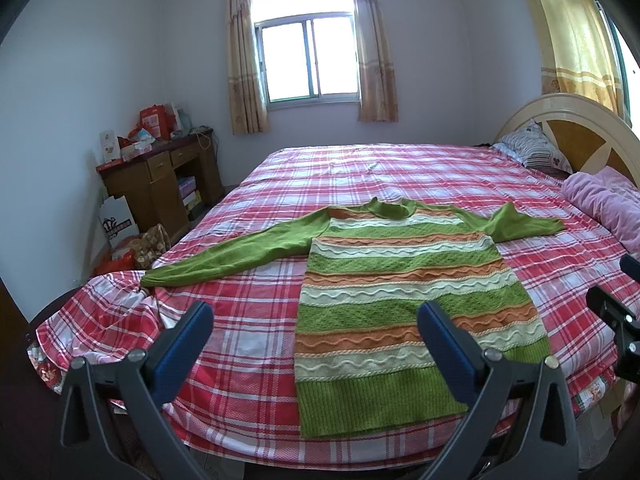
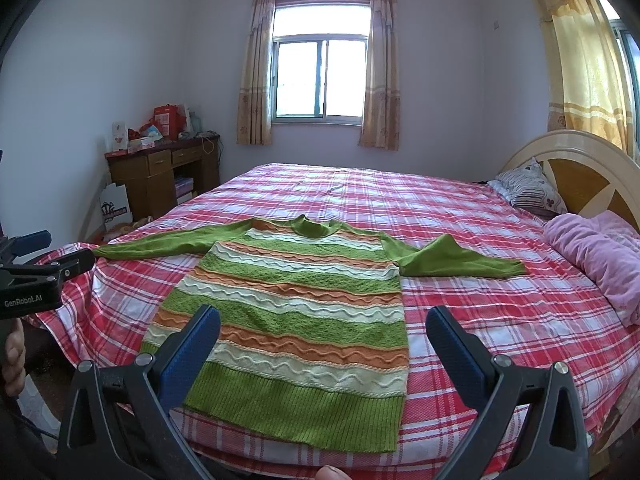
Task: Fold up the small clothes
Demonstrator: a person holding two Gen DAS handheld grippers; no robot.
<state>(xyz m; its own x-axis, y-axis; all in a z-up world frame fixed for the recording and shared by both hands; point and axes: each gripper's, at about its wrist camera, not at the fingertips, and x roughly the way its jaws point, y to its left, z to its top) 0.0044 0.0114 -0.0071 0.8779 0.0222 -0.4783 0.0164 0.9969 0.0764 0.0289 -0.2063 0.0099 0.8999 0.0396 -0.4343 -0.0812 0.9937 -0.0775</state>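
Above the bed's (image 1: 400,168) near edge, left gripper (image 1: 316,334) and right gripper (image 2: 324,340) are held level, jaws spread, empty, before the sweater (image 2: 296,320).

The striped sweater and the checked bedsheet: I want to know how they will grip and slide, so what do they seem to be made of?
The striped sweater looks like thick knitted yarn, wool or acrylic: raised wavy cable rows, pebbled green bands and a ribbed hem show. The checked bedsheet looks like thin matte woven cloth, probably cotton: flat plaid that rumples at the bed's edge.
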